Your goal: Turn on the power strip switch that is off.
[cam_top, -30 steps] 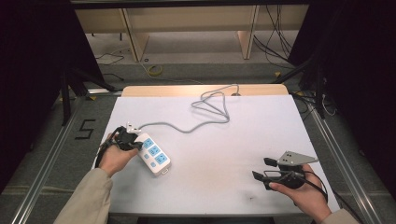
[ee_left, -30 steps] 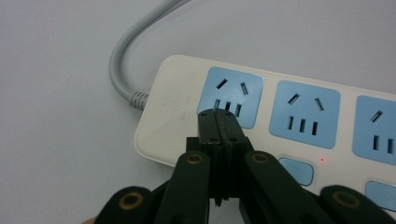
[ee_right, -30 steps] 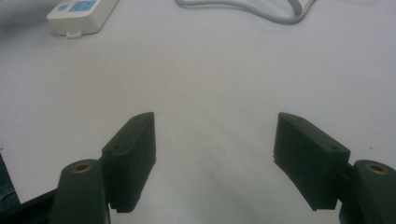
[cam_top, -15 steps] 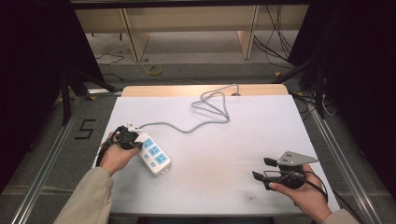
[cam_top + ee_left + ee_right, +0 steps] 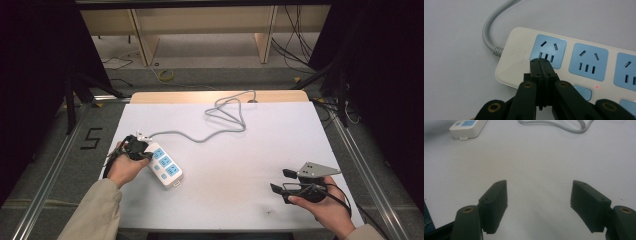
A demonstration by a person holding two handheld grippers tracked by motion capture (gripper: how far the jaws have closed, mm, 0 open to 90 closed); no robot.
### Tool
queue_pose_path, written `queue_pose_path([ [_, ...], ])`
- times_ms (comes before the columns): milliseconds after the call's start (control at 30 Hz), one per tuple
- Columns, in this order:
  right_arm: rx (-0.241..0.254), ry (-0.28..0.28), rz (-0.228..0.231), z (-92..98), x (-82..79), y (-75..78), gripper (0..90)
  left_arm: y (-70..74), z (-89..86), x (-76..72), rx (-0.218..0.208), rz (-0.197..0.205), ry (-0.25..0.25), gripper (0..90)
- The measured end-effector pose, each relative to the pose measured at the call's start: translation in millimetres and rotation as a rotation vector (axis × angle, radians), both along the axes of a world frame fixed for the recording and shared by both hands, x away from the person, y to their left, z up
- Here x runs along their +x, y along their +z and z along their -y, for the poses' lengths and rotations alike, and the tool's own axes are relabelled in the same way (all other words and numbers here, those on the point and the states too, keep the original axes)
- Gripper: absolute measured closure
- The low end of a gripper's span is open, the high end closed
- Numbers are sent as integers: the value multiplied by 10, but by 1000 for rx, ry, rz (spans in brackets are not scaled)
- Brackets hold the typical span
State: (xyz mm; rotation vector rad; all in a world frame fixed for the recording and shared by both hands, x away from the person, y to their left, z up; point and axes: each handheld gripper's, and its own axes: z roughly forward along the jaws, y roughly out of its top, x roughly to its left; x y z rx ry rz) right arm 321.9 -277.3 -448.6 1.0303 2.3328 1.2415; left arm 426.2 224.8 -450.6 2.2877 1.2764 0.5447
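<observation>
**Closed jaws over the power strip's cord end**

The left gripper (image 5: pixel 541 65), jaws pressed together and empty, hides part of the first socket. The white power strip (image 5: pixel 165 167) lies near the table's (image 5: pixel 240 165) left edge, its long axis diagonal, grey cord (image 5: pixel 200 134) leading away. The right gripper (image 5: pixel 539 203) gapes wide, empty.

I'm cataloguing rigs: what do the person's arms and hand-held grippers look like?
Both are black. The left hand-held gripper has flat-sided jaws and brass-coloured pivot rivets; its arm wears a beige sleeve. The right hand-held gripper carries a grey three-cornered plate and a black cable.
</observation>
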Motion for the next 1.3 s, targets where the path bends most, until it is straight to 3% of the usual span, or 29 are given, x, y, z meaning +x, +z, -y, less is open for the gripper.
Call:
queue_pose_path([
  [1300, -6, 2, 1, 0, -9, 10, 305, 0, 4, 6, -7, -13, 21, 900],
])
